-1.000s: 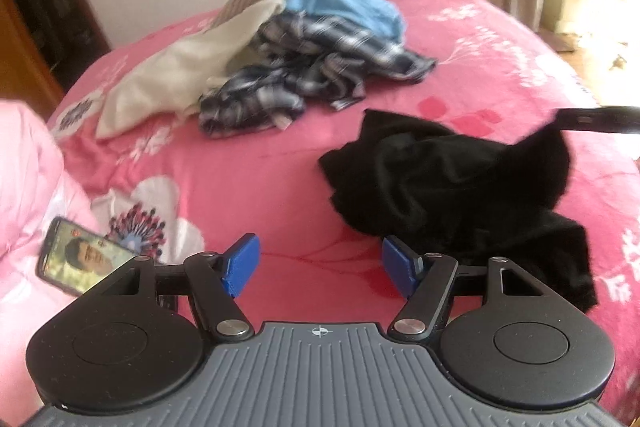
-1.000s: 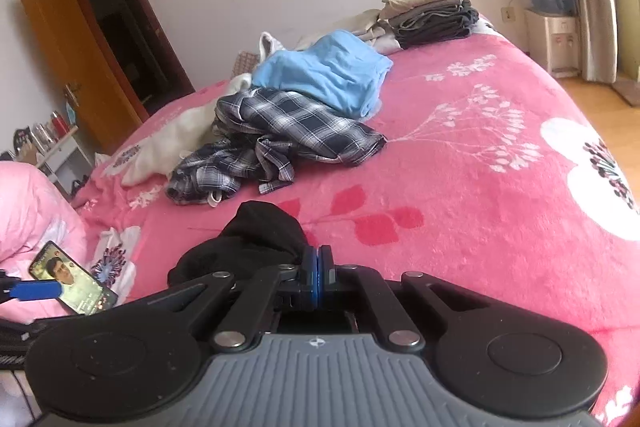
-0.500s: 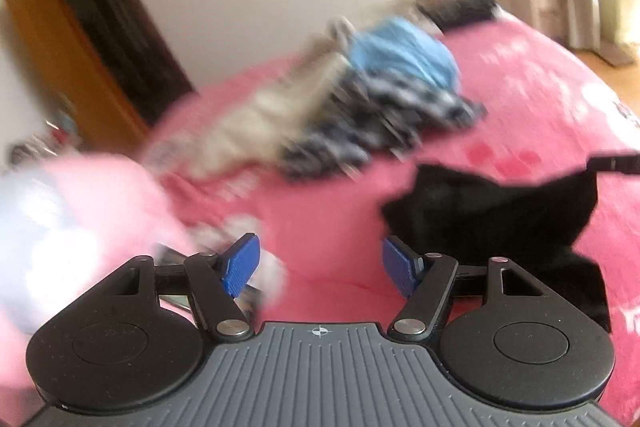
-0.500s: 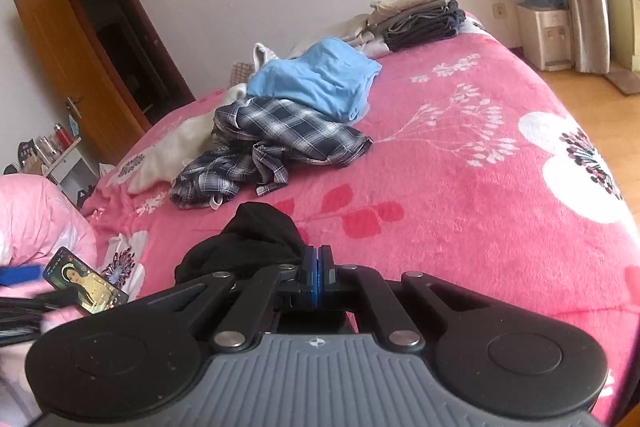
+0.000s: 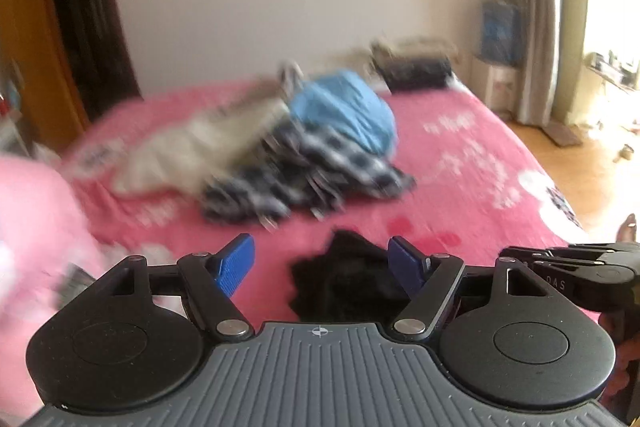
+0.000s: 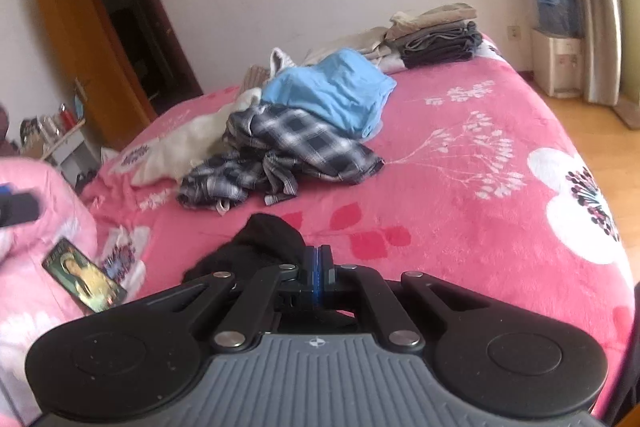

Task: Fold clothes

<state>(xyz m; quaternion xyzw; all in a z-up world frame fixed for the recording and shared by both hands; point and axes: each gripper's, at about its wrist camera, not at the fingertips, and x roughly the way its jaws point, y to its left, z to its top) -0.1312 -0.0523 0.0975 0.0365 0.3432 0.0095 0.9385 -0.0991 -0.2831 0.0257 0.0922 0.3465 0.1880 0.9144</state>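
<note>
A crumpled black garment (image 6: 260, 241) lies on the pink flowered blanket (image 6: 460, 187), just ahead of my right gripper (image 6: 317, 267). That gripper is shut, and the black cloth runs in under its closed pads, so it seems pinched there. My left gripper (image 5: 320, 263) hovers above the bed with its jaws opening and nothing between the blue pads (image 5: 236, 265). The black garment (image 5: 344, 279) shows low in the gap, down on the bed. The right gripper (image 5: 568, 263) reaches in from the right of the left wrist view, which is blurred.
A loose pile sits mid-bed: a blue garment (image 6: 332, 93), a plaid shirt (image 6: 288, 143) and a cream garment (image 6: 188, 147). Folded clothes (image 6: 436, 35) are stacked at the far edge. A phone (image 6: 84, 277) lies on pink bedding (image 6: 36, 267) at the left. Wooden floor lies right of the bed.
The left gripper rose and tilted up, so the black garment slid from the right of its view down between its fingers. Its jaws stand slightly wider. The right gripper stayed shut.
</note>
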